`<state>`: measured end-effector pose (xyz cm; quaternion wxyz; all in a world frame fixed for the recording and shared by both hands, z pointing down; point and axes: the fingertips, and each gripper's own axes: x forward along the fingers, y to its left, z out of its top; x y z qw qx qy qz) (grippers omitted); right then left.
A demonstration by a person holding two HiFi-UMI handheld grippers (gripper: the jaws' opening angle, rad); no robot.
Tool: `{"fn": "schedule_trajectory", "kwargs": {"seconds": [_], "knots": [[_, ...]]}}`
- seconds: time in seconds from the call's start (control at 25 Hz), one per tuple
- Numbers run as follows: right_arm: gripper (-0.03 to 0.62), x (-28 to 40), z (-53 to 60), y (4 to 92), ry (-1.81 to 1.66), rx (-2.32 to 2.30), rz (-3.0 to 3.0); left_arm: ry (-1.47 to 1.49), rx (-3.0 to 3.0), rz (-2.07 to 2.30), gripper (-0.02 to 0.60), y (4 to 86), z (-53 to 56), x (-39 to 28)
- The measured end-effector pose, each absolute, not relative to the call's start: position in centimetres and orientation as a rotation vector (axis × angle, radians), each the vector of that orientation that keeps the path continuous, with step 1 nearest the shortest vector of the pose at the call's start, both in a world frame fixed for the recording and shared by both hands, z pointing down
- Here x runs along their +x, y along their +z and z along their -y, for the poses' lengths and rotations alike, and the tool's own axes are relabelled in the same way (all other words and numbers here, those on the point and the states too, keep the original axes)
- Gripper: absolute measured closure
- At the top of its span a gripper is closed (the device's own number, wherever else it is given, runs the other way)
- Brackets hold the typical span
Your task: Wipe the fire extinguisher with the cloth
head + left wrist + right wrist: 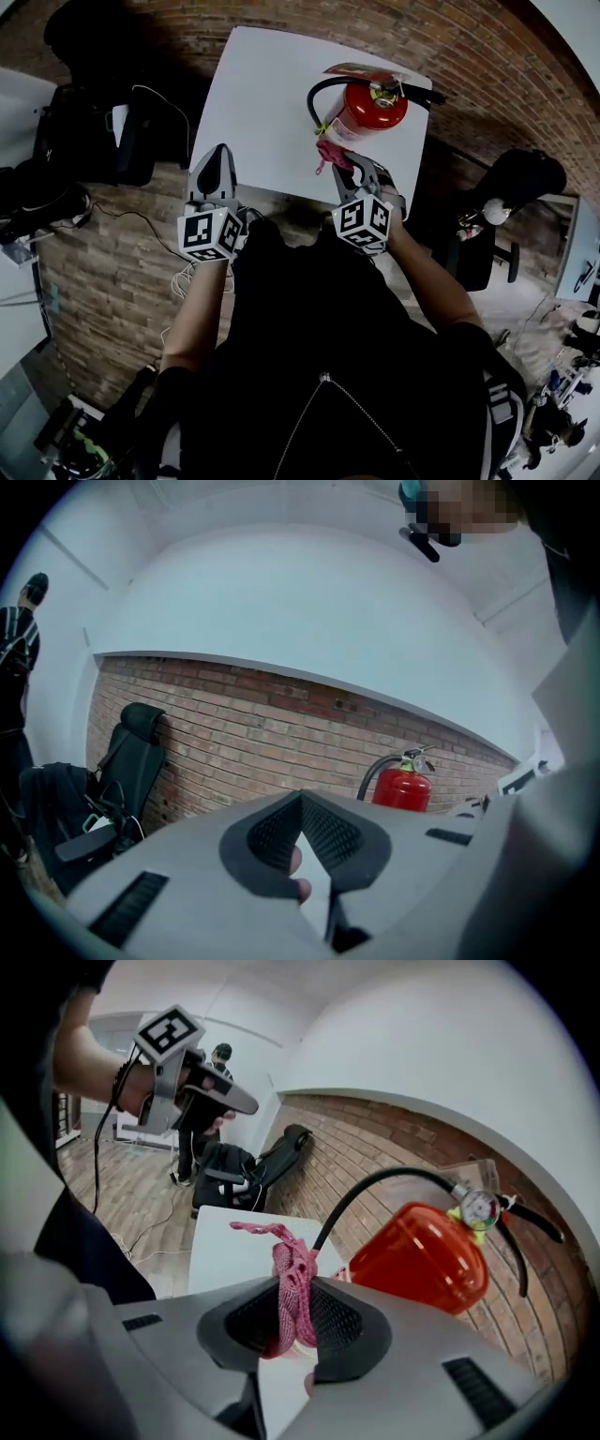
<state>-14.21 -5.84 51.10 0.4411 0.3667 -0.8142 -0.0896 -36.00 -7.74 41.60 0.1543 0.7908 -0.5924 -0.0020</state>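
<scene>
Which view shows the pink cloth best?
The right gripper view: the cloth shows close up, pinched between the right gripper's jaws. The head view shows it small beside the fire extinguisher; the left gripper view misses it.

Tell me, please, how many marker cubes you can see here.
2. One marker cube sits on the left gripper, by the table's near edge; the other on the right gripper, whose tongs clamp the pink cloth. None seems hidden.

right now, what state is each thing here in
extinguisher: upright on the table, hose attached
cloth: bunched, clamped between the right jaws, close beside the extinguisher
right gripper: shut on the cloth
left gripper: jaws together, nothing between them
</scene>
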Motion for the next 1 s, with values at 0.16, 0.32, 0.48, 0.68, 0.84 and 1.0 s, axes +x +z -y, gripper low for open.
{"fn": "schedule_trajectory", "kwargs": {"seconds": [0.16, 0.32, 0.48, 0.68, 0.84, 1.0], "knots": [[0.5, -15.0, 6.4, 55.5, -0.158, 0.973, 1.898, 0.023, 2.349, 1.58, 0.574, 41.8, 9.4, -38.7], [0.5, -14.7, 6.8, 60.4, -0.108, 0.984, 1.796, 0.046, 2.397, 1.503, 0.574, 42.3, 10.6, -39.9], [0.5, -13.8, 6.2, 65.6, -0.038, 0.941, 1.714, 0.065, 2.397, 1.472, 0.574, 42.9, 10.7, -40.0], [0.5, -13.5, 8.1, 71.0, -0.026, 0.946, 1.677, 0.108, 2.36, 1.496, 0.574, 43.8, 10.6, -39.3], [0.5, -14.0, 9.1, 74.6, 0.01, 0.943, 1.651, 0.133, 2.32, 1.525, 0.574, 44.2, 9.6, -38.9], [0.5, -13.8, 10.9, 76.6, 0.041, 0.971, 1.621, 0.155, 2.284, 1.565, 0.574, 44.7, 8.7, -39.3]]}}
